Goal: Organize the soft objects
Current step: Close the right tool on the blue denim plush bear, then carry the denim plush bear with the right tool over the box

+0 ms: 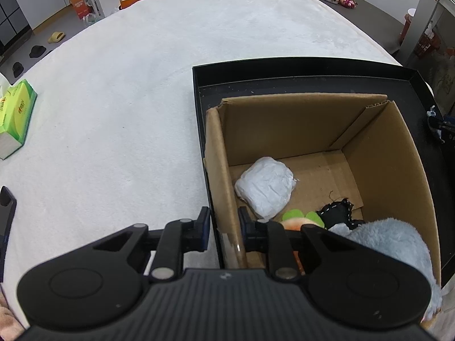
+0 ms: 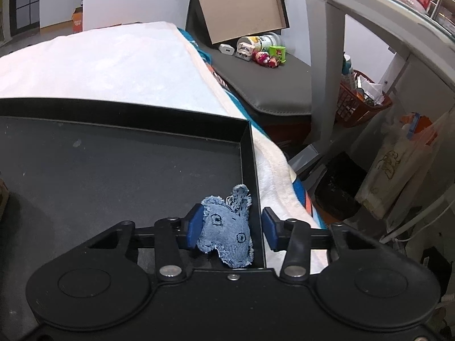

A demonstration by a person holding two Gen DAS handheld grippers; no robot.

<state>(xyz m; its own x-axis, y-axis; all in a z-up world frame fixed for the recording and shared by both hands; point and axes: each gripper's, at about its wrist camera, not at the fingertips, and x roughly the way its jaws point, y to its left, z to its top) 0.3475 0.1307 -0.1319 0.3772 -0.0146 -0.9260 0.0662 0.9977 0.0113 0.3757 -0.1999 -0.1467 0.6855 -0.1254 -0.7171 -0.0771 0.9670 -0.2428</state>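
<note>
The denim elephant toy (image 2: 226, 236) lies in the near right corner of the black tray (image 2: 113, 170), its flank close against the tray's right wall. Your right gripper (image 2: 230, 227) straddles that corner: the left pad (image 2: 196, 227) touches the toy's head, while the right pad (image 2: 268, 228) sits outside the tray wall, over the white blanket (image 2: 99, 62). So toy and wall both stand between the jaws, and the grip is not made; the jaws are partly open, one pad in contact only. Judgement: closing from here would pinch the wall along with the toy, so you likely need to shift the gripper inward first.

Your left gripper (image 1: 224, 227) is clamped narrowly on the near left wall of the cardboard box (image 1: 284, 125), one pad outside it and one inside. That hold probably steadies the box so it stays put while the other hand drops things in.

The box stands inside the same black tray. Already in it: a crumpled white paper bundle (image 1: 266, 186), a black stitched fabric piece (image 1: 339, 213), an orange-and-green plush (image 1: 298, 218) and a grey-blue fluffy cloth (image 1: 389, 241) draped at the near right side. Sorting looks partly done, with the elephant left outside.

On the blanket to the far left sits a green tissue pack (image 1: 17, 116), well apart from the tray.
</note>
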